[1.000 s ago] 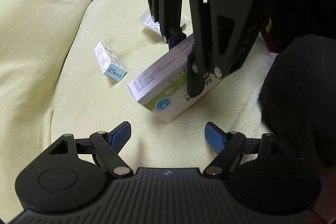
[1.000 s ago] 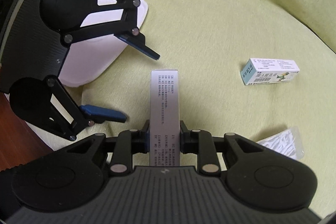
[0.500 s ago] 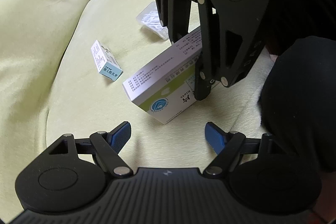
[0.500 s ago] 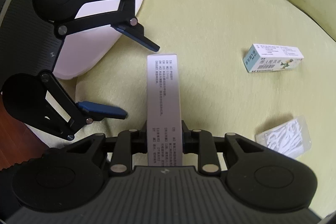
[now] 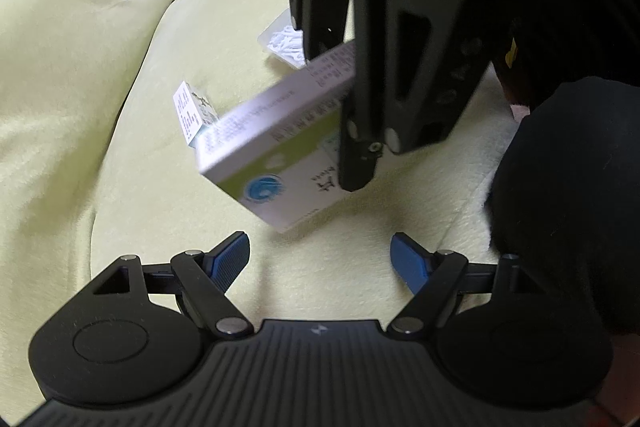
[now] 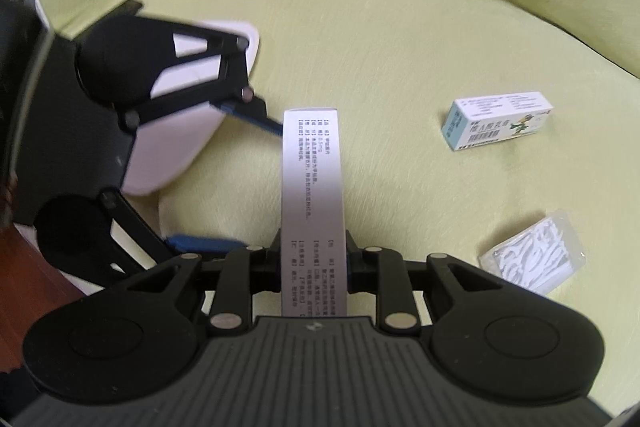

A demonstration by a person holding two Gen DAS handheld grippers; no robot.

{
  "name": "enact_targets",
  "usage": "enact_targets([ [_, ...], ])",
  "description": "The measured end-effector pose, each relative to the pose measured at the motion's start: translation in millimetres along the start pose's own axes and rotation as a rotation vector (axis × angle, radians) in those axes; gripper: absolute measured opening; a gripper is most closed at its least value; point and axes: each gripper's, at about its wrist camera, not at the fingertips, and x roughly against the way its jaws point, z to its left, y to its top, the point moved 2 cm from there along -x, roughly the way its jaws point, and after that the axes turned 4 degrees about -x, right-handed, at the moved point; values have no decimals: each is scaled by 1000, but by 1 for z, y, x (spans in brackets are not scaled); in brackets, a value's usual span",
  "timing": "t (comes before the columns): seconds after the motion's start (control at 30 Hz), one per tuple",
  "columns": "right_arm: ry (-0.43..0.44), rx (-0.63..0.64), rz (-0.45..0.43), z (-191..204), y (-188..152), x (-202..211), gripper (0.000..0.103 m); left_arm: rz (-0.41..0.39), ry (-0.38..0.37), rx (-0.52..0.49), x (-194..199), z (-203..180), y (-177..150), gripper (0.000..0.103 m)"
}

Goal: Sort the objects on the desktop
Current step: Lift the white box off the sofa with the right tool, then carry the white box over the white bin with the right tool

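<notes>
— Gripping what, exactly, is the right gripper (image 6: 314, 263)?

— A flat white-and-green cardboard medicine box (image 6: 313, 203). The fingers are closed on its two broad faces, and it hangs tilted in the air above the yellow-green fleece blanket (image 6: 380, 39). Its narrow side carries columns of small dark Chinese print, too blurred to read; the broad face shows a round blue logo (image 5: 262, 189) under a green band.

— And the left gripper (image 5: 320, 259)?

— Wide open, holding nothing. Its blue-padded fingers (image 5: 230, 259) sit just beneath the raised box.

— Anything else with writing?

— A small pale-blue and white carton (image 6: 498, 121) lies on its side on the blanket, with Chinese characters and a green figure on its front; I cannot read them. Near it lies a clear plastic packet of white floss picks (image 6: 534, 253), unlabelled.

— Room to move?

— Bare blanket lies between the box and the carton. A white rounded container (image 6: 172, 147) sits at the left edge behind the left gripper, and the blanket folds upward at the back.
</notes>
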Motion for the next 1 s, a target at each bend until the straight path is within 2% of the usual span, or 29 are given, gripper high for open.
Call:
enact_targets([
  [0.27,38,-138,-96,-16,-6,35,21,-25,-3,-5,4,-3,19,79],
  [0.57,118,-376,-174,-45,-28,61,21,-137,-23,50,15,-2,55,79],
  [0.73,110,-415,-200,-53,-43,72,21,-165,-35,58,17,-3,77,79],
  [1.0,76,-460,-246,-67,-67,96,21,-174,-38,-2,5,-5,103,79],
])
